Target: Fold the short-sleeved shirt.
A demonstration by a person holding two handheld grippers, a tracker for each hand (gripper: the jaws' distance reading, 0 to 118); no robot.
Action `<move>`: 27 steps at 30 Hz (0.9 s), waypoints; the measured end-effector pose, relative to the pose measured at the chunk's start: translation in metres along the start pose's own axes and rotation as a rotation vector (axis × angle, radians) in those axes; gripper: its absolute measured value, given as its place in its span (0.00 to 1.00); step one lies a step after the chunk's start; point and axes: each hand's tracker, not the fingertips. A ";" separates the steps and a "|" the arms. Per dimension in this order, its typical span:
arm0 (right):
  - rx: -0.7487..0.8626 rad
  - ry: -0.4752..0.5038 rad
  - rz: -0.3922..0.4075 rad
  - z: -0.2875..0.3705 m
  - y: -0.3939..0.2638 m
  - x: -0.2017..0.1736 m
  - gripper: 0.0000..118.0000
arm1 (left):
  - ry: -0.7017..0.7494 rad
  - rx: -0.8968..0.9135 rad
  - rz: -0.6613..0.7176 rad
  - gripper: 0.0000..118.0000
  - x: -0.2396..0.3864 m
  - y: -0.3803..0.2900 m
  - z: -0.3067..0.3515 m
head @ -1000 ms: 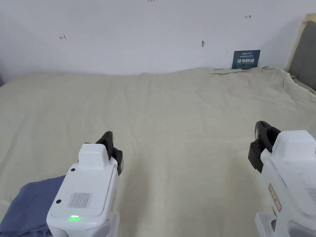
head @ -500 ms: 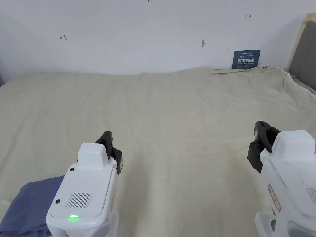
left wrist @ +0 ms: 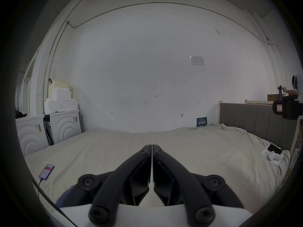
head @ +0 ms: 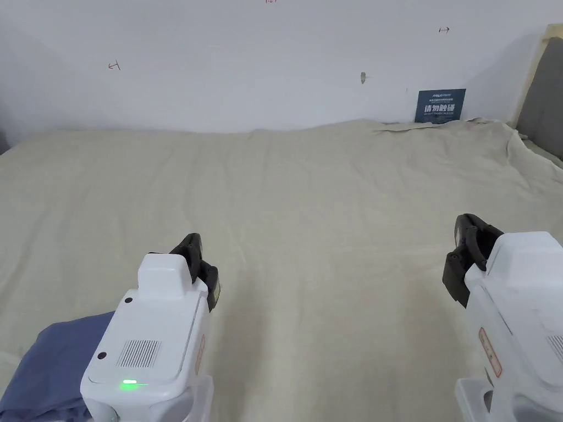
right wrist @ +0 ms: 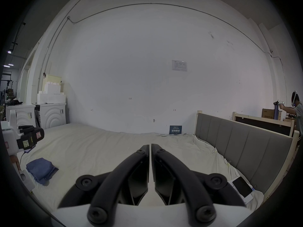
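1. Left tongs (left wrist: 151, 148): jaws closed, empty, held above the bed sheet (head: 330, 220).
2. Right tongs (right wrist: 150, 147): jaws closed, empty.
3. Blue shirt (right wrist: 41, 169): bunched at the near left bed edge, beside and below the left tongs, well apart from the right.
4. Risk: grabbing the bunched heap may catch several layers or the sheet.
5. Risk: the shirt may slide off the bed edge.

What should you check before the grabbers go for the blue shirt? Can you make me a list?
1. Left gripper holds nothing, jaws together: ok.
2. Right gripper holds nothing, jaws nearly together: ok.
3. Blue shirt in view, bunched on the bed sheet: ok.
4. Shirt spread flat for folding: not ok.
5. Phone lying apart from the shirt: ok.
6. Where the sleeves and collar are: cannot tell.
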 end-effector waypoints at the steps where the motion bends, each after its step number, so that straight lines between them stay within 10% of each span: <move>1: 0.001 -0.001 -0.002 0.000 0.000 0.000 0.06 | 0.005 -0.003 0.006 0.09 -0.001 0.000 0.000; 6: -0.005 0.000 -0.016 0.000 0.000 0.002 0.71 | -0.004 -0.008 0.039 0.86 -0.004 -0.001 -0.001; 8: -0.001 -0.008 -0.019 0.000 0.000 0.002 0.85 | -0.004 -0.006 0.038 0.99 -0.005 -0.001 -0.001; 27: 0.015 -0.017 -0.032 0.004 0.001 0.005 0.91 | 0.008 0.027 -0.003 1.00 -0.002 0.002 0.003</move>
